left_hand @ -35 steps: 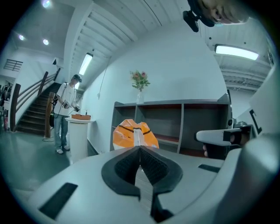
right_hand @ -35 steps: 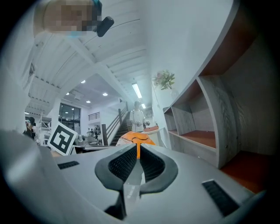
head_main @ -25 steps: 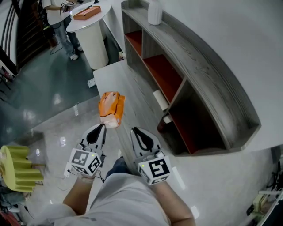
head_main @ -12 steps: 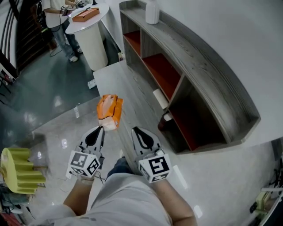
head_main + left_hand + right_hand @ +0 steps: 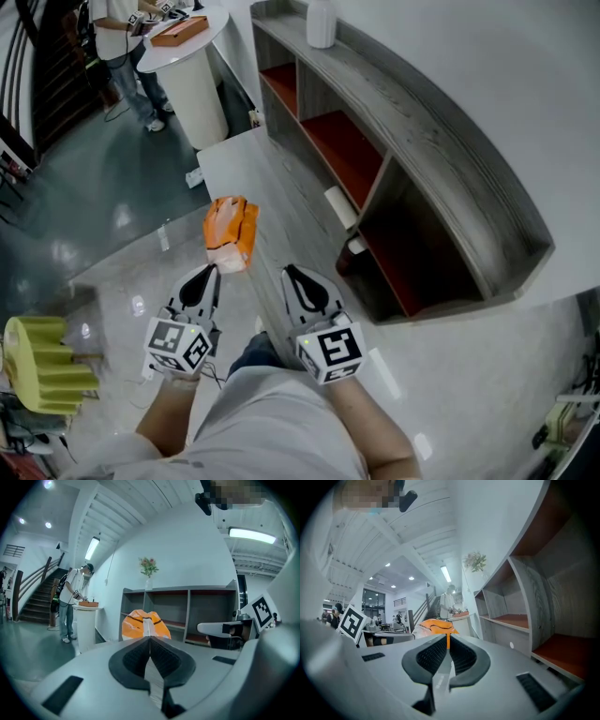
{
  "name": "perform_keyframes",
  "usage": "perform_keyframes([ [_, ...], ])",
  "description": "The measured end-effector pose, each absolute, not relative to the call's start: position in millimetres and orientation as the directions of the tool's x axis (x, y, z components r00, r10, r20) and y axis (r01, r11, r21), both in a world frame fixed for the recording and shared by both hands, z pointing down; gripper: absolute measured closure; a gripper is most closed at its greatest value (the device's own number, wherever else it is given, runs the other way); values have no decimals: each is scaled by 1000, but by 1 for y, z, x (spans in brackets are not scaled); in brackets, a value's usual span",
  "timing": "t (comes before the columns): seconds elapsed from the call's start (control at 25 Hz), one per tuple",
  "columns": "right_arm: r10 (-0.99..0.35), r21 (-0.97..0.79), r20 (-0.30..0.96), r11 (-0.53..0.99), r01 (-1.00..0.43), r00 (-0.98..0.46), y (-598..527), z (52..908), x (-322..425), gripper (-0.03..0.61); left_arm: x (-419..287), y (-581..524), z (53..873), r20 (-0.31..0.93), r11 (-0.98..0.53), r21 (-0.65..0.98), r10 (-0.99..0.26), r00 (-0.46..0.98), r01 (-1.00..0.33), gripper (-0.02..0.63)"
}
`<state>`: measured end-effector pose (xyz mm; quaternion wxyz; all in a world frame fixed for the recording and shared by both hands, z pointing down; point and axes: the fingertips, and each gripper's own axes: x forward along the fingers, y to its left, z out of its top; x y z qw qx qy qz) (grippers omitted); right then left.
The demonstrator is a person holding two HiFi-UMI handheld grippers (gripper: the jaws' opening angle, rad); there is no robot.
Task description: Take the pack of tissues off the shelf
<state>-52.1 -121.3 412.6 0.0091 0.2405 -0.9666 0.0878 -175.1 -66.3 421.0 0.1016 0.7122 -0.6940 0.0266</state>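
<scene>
The orange pack of tissues [image 5: 230,234] lies on the low grey ledge [image 5: 281,183] in front of the shelf unit [image 5: 422,159], outside its compartments. My left gripper [image 5: 210,272] is shut and empty, its tip just short of the pack's near end. My right gripper [image 5: 291,274] is also shut and empty, to the right of the pack. In the left gripper view the pack [image 5: 145,623] stands right beyond the shut left gripper [image 5: 150,639]. The right gripper view has the pack [image 5: 433,625] ahead and slightly left of the shut right gripper [image 5: 447,638].
The shelf has red-floored compartments; a white roll [image 5: 339,208] lies by the middle one and a white bottle [image 5: 321,23] stands on top. A white round pedestal [image 5: 192,70] carries an orange box [image 5: 183,28], with a person [image 5: 122,47] beside it. A yellow-green object [image 5: 37,361] is low left.
Almost nothing: both grippers stay shut in about the same place, and the pack has not moved. The view has shifted very slightly.
</scene>
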Motion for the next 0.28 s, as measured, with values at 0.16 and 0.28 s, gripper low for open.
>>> perform_keyframes([
  [0.16,-460,-155,59,872,-464,-886,-124,413,-53,548,-178,-69,422,181,-16,107,-983,35,-994,596],
  [0.28,-460,-152,59,873,-463,-886,-125,414,-53,548,-180,-70,423,182,-12,110,-983,32,-994,595],
])
